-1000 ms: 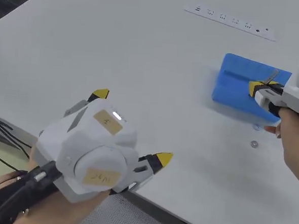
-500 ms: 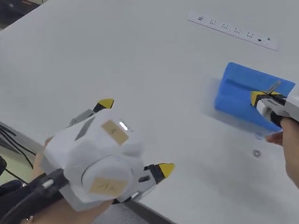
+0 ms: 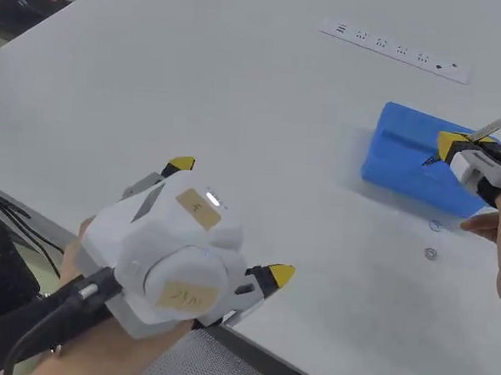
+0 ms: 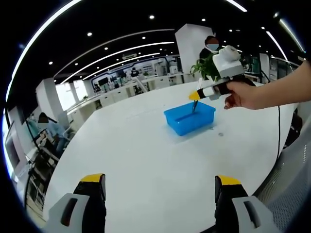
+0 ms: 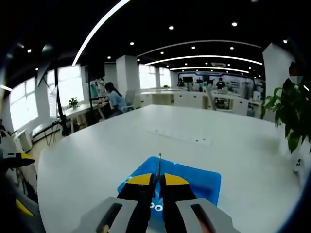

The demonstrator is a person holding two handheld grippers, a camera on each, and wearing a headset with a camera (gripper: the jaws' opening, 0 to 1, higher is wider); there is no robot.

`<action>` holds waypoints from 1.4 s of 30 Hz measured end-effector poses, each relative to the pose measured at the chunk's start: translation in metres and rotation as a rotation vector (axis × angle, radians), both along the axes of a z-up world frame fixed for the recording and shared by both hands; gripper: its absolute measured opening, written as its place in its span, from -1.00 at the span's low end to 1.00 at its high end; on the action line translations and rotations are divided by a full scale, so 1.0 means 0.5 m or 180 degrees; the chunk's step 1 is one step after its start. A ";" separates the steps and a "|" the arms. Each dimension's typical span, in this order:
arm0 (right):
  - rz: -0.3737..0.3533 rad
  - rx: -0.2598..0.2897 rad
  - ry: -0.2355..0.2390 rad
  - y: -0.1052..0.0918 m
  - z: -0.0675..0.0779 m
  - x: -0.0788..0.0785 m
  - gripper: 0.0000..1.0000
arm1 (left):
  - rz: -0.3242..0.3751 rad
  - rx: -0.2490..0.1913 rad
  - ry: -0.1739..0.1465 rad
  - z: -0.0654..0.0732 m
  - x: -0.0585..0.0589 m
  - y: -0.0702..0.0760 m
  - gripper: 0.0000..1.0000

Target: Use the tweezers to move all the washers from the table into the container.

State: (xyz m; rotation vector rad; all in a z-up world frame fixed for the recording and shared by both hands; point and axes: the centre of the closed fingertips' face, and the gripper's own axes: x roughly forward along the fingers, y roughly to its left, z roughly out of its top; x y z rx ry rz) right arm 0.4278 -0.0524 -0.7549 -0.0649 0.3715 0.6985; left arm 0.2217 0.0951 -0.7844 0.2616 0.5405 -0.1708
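Observation:
The blue container [image 3: 405, 167] sits on the white table at the right. Over its right part hovers my right gripper [image 3: 454, 149], shut on thin metal tweezers [image 3: 484, 129]. In the left gripper view the tweezers [image 4: 194, 105] point down into the container [image 4: 187, 119] from the right gripper [image 4: 197, 95]. In the right gripper view the tweezers [image 5: 159, 165] run forward from between the closed jaws of the right gripper [image 5: 159, 179], above the container [image 5: 197, 182]. Two small washers [image 3: 431, 254] [image 3: 435, 226] lie on the table just in front of the container. My left gripper [image 3: 230, 218] is open near the table's front edge, holding nothing.
A white power strip [image 3: 395, 52] lies at the far side of the table. The table's front edge [image 3: 250, 340] runs just below the left gripper. A person's hand [image 3: 495, 228] holds the right gripper beside the washers.
The right gripper with the tweezers has lifted a little and drifted right over the container. The left gripper stays open in much the same place; the head camera has shifted.

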 end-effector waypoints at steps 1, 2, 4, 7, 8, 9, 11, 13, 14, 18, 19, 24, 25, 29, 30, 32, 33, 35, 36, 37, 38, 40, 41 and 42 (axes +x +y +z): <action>-0.0006 0.0026 -0.0030 -0.003 0.010 -0.004 -0.93 | -0.0003 0.0001 -0.0007 0.001 0.000 0.000 0.91; -0.0006 0.0057 -0.0060 -0.005 0.019 -0.008 -0.93 | -0.0004 0.0000 -0.0008 0.001 0.000 -0.001 0.91; -0.0002 0.0126 -0.0075 -0.008 0.032 -0.020 -0.92 | -0.0010 -0.0003 -0.0002 0.001 0.000 -0.002 0.91; -0.0003 0.0156 -0.0072 -0.015 0.040 -0.041 -0.92 | -0.0017 0.0007 -0.0008 0.002 0.000 -0.002 0.91; -0.0003 0.0149 -0.0078 -0.017 0.040 -0.047 -0.92 | -0.0013 0.0009 -0.0006 0.002 0.000 -0.002 0.91; -0.0007 0.0154 -0.0080 -0.017 0.041 -0.060 -0.92 | -0.0011 0.0006 -0.0008 0.002 0.000 -0.001 0.91; -0.0034 0.0187 -0.0054 -0.023 0.034 -0.056 -0.92 | -0.0006 0.0001 -0.0022 0.004 0.000 -0.001 0.91; -0.0067 0.0184 -0.0014 -0.030 0.025 -0.072 -0.92 | -0.0009 -0.0003 -0.0015 0.004 -0.001 -0.001 0.92; -0.0067 0.0181 0.0001 -0.032 0.019 -0.076 -0.92 | -0.0012 0.0002 -0.0013 0.004 -0.001 -0.001 0.92; -0.0056 0.0072 0.0045 -0.049 -0.007 -0.094 -0.93 | -0.0018 0.0016 -0.0013 0.004 -0.001 -0.001 0.92; -0.0072 0.0056 0.0050 -0.053 -0.012 -0.095 -0.93 | -0.0021 0.0010 -0.0016 0.004 -0.001 -0.002 0.92; -0.0173 0.0041 0.0153 -0.078 -0.047 -0.096 -0.92 | -0.0066 0.0009 -0.0020 0.004 -0.001 -0.008 0.93; -0.0189 0.0016 0.0187 -0.081 -0.058 -0.098 -0.92 | -0.0068 0.0007 -0.0016 0.004 -0.001 -0.008 0.92; -0.0208 -0.0080 0.0255 -0.091 -0.087 -0.106 -0.93 | -0.0064 0.0009 -0.0011 0.003 -0.001 -0.008 0.92; -0.0223 -0.0100 0.0248 -0.094 -0.090 -0.108 -0.93 | -0.0064 0.0013 -0.0007 0.002 -0.002 -0.008 0.92; -0.0258 -0.0115 0.0273 -0.101 -0.096 -0.112 -0.93 | -0.0065 0.0019 0.0003 0.001 -0.002 -0.008 0.92; -0.0267 -0.0110 0.0286 -0.104 -0.098 -0.114 -0.93 | -0.0066 0.0017 0.0002 0.001 -0.002 -0.008 0.92; -0.0280 -0.0116 0.0310 -0.108 -0.102 -0.117 -0.93 | -0.0069 0.0020 0.0002 0.001 -0.002 -0.008 0.92; -0.0277 -0.0123 0.0322 -0.109 -0.105 -0.119 -0.93 | -0.0070 0.0021 0.0005 0.000 -0.002 -0.008 0.92; -0.0271 -0.0130 0.0334 -0.110 -0.108 -0.120 -0.92 | -0.0070 0.0023 0.0007 0.000 -0.002 -0.009 0.92; -0.0263 -0.0152 0.0350 -0.111 -0.112 -0.122 -0.92 | -0.0074 0.0026 0.0009 0.000 -0.002 -0.009 0.92; -0.0246 -0.0182 0.0373 -0.112 -0.120 -0.126 -0.92 | -0.0071 0.0030 0.0010 0.000 -0.002 -0.010 0.92; -0.0242 -0.0186 0.0386 -0.113 -0.122 -0.128 -0.92 | -0.0069 0.0027 0.0010 0.000 -0.002 -0.010 0.92; -0.0237 -0.0197 0.0389 -0.113 -0.124 -0.131 -0.92 | -0.0068 0.0022 0.0011 0.000 -0.002 -0.010 0.92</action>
